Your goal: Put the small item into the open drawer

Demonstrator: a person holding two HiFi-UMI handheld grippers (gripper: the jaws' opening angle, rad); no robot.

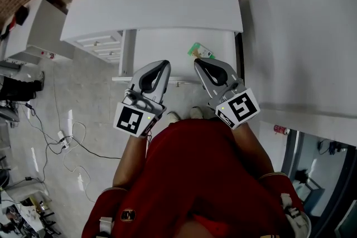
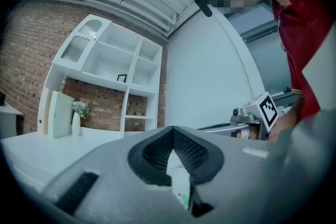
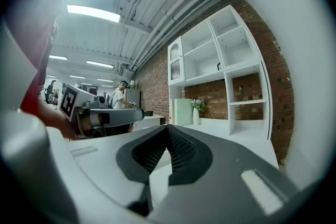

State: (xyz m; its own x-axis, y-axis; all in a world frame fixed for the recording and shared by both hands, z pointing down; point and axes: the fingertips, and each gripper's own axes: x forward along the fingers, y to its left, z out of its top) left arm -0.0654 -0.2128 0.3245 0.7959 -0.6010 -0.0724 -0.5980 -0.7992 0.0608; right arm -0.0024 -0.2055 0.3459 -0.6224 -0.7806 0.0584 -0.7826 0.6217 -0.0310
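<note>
The small item (image 1: 201, 52), a green-and-white packet, lies at the back right of the open white drawer (image 1: 167, 53) that juts out from under the desk. My right gripper (image 1: 197, 62) hovers over the drawer with its tip just short of the packet. In the right gripper view its jaws (image 3: 168, 128) meet at the tip with nothing between them. My left gripper (image 1: 165, 64) is beside it over the drawer's middle, also shut and empty (image 2: 170, 131). A bit of green and white shows through the gap behind the left pads (image 2: 182, 195).
The white desk top (image 1: 156, 3) runs across the back, with a narrow drawer stack (image 1: 103, 46) at its left end. A white wall (image 1: 301, 30) is close on the right. Cables (image 1: 61, 139) lie on the floor at the left. Shelves (image 3: 220, 50) stand on a brick wall.
</note>
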